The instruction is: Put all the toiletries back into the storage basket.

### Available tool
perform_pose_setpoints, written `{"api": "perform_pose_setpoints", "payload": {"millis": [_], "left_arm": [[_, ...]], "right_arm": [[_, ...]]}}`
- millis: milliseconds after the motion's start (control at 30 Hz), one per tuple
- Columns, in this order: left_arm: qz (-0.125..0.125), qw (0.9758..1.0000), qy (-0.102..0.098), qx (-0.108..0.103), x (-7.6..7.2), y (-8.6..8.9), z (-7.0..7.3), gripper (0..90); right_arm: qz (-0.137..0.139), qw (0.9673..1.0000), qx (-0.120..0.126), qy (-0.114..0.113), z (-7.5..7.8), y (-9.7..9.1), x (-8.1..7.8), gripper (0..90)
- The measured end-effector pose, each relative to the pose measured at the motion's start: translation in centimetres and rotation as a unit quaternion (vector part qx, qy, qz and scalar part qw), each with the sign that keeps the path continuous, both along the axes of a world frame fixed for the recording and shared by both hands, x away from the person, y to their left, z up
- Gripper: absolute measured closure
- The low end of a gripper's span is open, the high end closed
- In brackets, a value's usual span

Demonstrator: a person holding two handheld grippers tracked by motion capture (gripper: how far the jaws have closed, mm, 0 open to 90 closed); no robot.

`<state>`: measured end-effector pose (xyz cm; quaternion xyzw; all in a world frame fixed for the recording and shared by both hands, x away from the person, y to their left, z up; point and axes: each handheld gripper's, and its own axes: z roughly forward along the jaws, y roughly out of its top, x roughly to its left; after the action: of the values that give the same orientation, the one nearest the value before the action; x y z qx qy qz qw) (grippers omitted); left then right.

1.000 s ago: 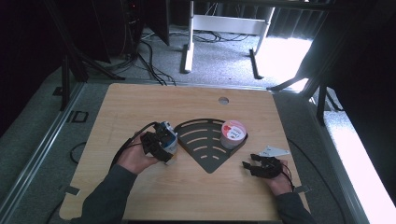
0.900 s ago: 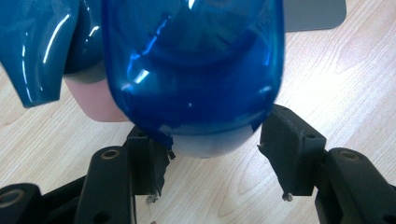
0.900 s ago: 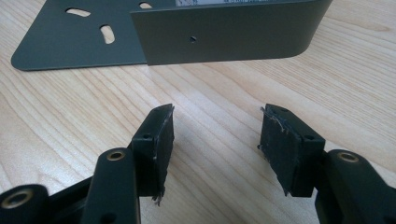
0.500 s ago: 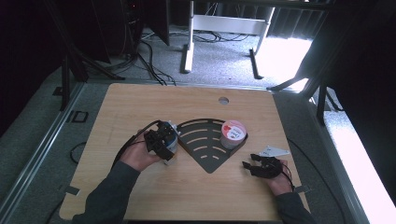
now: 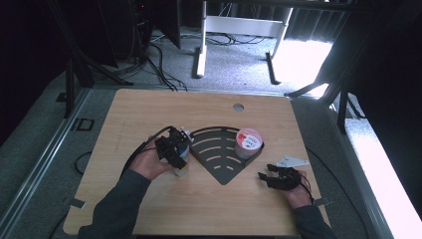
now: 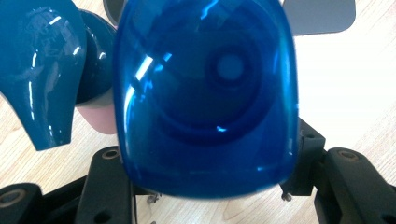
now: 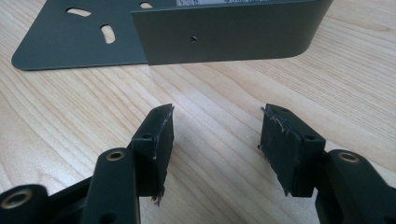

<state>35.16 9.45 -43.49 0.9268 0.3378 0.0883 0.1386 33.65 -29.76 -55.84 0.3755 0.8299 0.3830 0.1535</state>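
The left tool (image 5: 177, 155) grips a glossy blue plastic cup (image 6: 205, 98) just left of the dark fan-shaped metal rack (image 5: 219, 154); the right tool (image 7: 215, 140), jaws apart and empty, rests right of the rack.

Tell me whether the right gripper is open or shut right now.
Open. In the right gripper view, the right gripper has its jaws apart with bare wooden table between them, short of the dark metal rack.

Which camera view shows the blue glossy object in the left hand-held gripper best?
The left gripper view: the blue object sits close up between the jaws. In the high view the left hand-held gripper mostly hides it. The right gripper view faces the dark slotted tray.
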Motion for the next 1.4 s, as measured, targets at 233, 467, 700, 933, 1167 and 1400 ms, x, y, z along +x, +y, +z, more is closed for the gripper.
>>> {"api": "perform_pose_setpoints", "payload": {"millis": [233,467,700,933,1167,1400], "left_arm": [[0.001,1.0000,-0.004,-0.003,0.2,-0.2,0.4,44.1],[-0.003,1.0000,-0.005,0.001,0.6,-0.4,0.8,44.5],[-0.003,1.0000,0.002,0.005,1.0,-0.6,0.6,44.9],[-0.004,0.9999,0.006,0.011,1.3,-0.8,0.3,45.4],[-0.011,0.9996,0.010,0.023,1.5,-1.2,0.2,47.3],[-0.012,0.9995,0.016,0.025,1.4,-1.2,0.1,50.0]], "right_arm": [[0.000,1.0000,0.001,0.001,0.0,0.0,0.0,43.9],[0.001,1.0000,0.001,0.001,0.0,0.0,0.0,43.9],[0.001,1.0000,0.002,0.001,0.0,0.0,0.0,43.9],[0.002,1.0000,0.002,0.001,0.0,0.0,0.0,43.9],[0.002,1.0000,0.002,0.002,0.0,0.0,0.0,43.9],[0.002,1.0000,0.002,0.001,0.0,0.0,0.0,43.9]]}}
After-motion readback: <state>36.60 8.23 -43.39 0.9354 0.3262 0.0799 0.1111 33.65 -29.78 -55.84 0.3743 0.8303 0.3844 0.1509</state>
